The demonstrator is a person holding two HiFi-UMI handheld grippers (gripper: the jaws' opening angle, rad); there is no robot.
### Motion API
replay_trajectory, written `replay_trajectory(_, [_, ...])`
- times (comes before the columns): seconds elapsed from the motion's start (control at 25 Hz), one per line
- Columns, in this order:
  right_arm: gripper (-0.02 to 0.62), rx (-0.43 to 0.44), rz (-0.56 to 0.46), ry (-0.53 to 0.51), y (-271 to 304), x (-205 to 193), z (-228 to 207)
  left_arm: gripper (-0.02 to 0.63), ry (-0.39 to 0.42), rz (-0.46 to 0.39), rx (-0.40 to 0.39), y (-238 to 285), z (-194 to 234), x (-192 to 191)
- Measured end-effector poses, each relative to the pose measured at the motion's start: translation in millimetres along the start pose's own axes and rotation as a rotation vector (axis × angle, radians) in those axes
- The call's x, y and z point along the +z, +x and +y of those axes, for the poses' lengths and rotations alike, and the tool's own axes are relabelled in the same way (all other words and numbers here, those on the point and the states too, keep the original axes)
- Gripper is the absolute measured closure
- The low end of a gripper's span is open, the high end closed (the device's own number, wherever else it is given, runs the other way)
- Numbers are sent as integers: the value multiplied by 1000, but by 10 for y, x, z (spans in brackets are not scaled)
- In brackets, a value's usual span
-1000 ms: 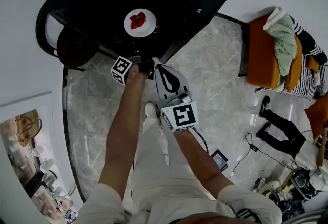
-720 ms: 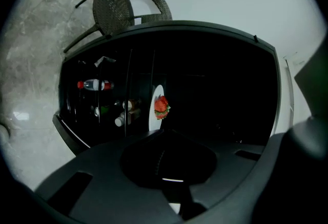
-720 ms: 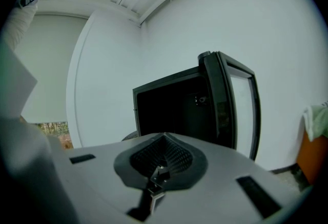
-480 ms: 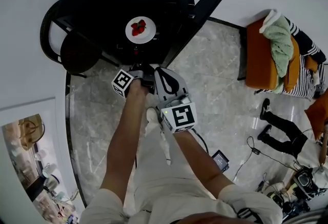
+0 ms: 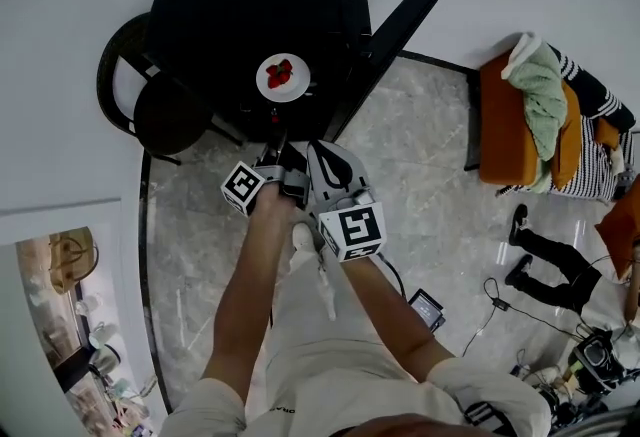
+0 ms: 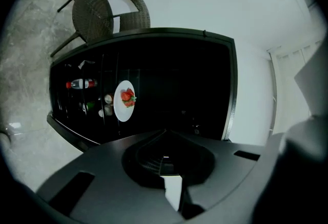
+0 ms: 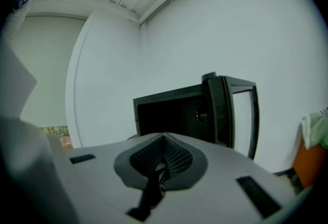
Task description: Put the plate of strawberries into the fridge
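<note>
My left fingers have drawn back and up from the fridge and have just closed on nothing, the right fingers also shut and empty, leaving the plate of strawberries inside, straight ahead, nearer the left.

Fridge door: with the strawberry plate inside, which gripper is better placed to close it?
Probably right: the right gripper is nearer the black fridge's open door and sees it ahead; the left gripper faces the round white plate.
</note>
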State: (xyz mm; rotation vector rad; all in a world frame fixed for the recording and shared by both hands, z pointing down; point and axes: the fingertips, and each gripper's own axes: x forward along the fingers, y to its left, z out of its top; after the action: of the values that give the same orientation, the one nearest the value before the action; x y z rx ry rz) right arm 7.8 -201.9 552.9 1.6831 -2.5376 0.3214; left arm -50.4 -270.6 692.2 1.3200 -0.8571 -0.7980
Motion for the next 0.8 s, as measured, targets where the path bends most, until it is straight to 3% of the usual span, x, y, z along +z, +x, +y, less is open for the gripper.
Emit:
replay_trajectory(0.32, [583, 37, -4, -9, -136, 444, 126, 606, 31, 7, -68, -276, -717, -22])
replay_trajectory(0.8, [583, 57, -9, 11, -368, 942, 306, 606, 71, 35, -130, -593, -1447, -127])
